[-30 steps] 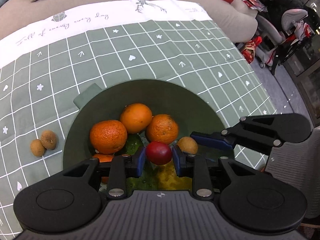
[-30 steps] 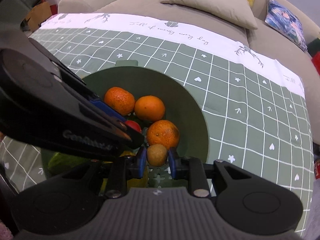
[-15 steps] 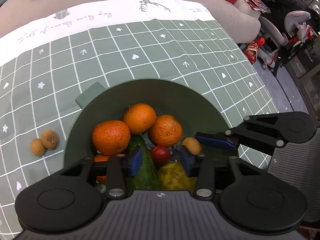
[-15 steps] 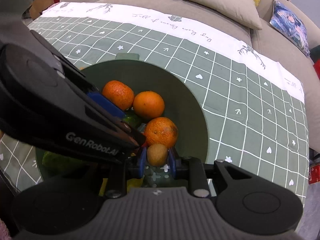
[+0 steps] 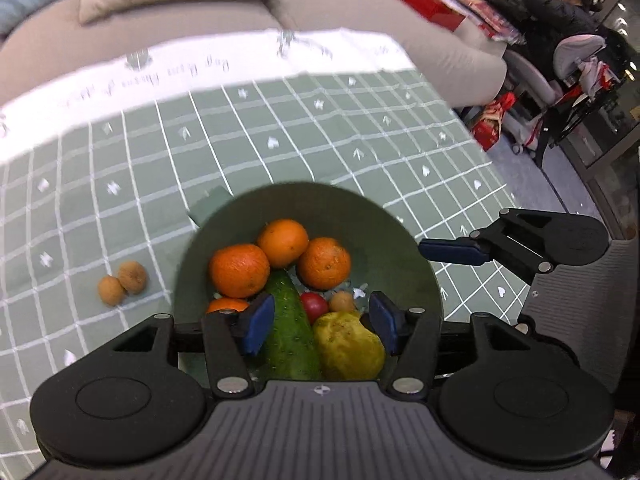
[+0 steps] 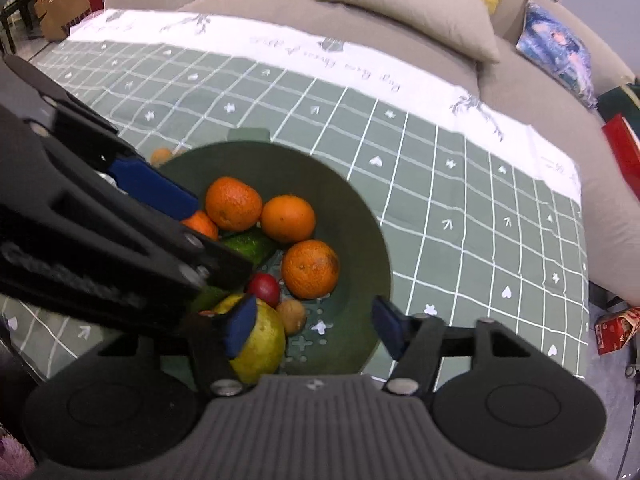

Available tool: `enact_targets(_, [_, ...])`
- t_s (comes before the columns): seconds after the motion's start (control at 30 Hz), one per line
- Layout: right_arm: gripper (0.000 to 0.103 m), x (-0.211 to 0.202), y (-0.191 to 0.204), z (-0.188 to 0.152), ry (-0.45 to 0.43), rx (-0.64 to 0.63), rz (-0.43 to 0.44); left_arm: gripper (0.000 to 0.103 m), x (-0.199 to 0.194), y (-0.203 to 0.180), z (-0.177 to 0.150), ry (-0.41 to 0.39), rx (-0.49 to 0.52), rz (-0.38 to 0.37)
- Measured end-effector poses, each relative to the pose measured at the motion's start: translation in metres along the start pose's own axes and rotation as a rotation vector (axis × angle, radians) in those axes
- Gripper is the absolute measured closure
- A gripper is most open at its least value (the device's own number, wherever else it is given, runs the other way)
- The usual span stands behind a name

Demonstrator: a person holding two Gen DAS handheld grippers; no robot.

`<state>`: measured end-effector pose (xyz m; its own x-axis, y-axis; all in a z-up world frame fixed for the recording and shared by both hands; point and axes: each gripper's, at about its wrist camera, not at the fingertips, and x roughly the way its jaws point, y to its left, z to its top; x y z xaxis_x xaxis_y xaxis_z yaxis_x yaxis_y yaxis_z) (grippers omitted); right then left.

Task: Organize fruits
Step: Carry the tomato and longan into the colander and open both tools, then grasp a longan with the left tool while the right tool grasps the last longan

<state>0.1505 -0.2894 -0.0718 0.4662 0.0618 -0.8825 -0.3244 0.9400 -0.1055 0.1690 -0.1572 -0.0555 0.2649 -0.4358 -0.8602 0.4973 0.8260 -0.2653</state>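
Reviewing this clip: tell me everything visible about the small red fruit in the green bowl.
The small red fruit is round, smooth and glossy, dark red, far smaller than the oranges. It lies loose at the bottom of the green bowl, against the green cucumber on one side and beside the small brown fruit on the other, just behind the yellow-green pear. Neither gripper touches it.

Green bowl (image 5: 384, 216) crowded: oranges (image 5: 239, 270), cucumber (image 5: 289, 328), pear (image 5: 347, 346). Bare floor only at right (image 6: 344, 328). Left gripper (image 6: 120, 216) blocks bowl's left side. Tablecloth (image 6: 460, 208) beyond bowl free.
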Motion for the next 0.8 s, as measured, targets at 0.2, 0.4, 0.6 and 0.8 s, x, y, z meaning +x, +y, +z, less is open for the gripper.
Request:
enact_targets(0.2, [0.029, -0.017, 0.011, 0.003, -0.067, 0.103, 0.016, 0.039, -0.034, 0.016, -0.006, -0.097, -0.025, 0.017])
enact_targets(0.4, [0.028, -0.020, 0.032, 0.019, -0.150, 0.211, 0.064, 0.039, -0.058, 0.034, -0.014, -0.193, -0.030, 0.087])
enact_targets(0.6, [0.028, -0.018, 0.063, 0.037, -0.194, 0.175, 0.122, 0.039, -0.073, 0.061, -0.029, -0.234, -0.054, 0.143])
enact_targets(0.8, [0.029, -0.015, 0.088, 0.054, -0.205, 0.063, 0.173, 0.039, -0.080, 0.089, -0.046, -0.252, -0.094, 0.135])
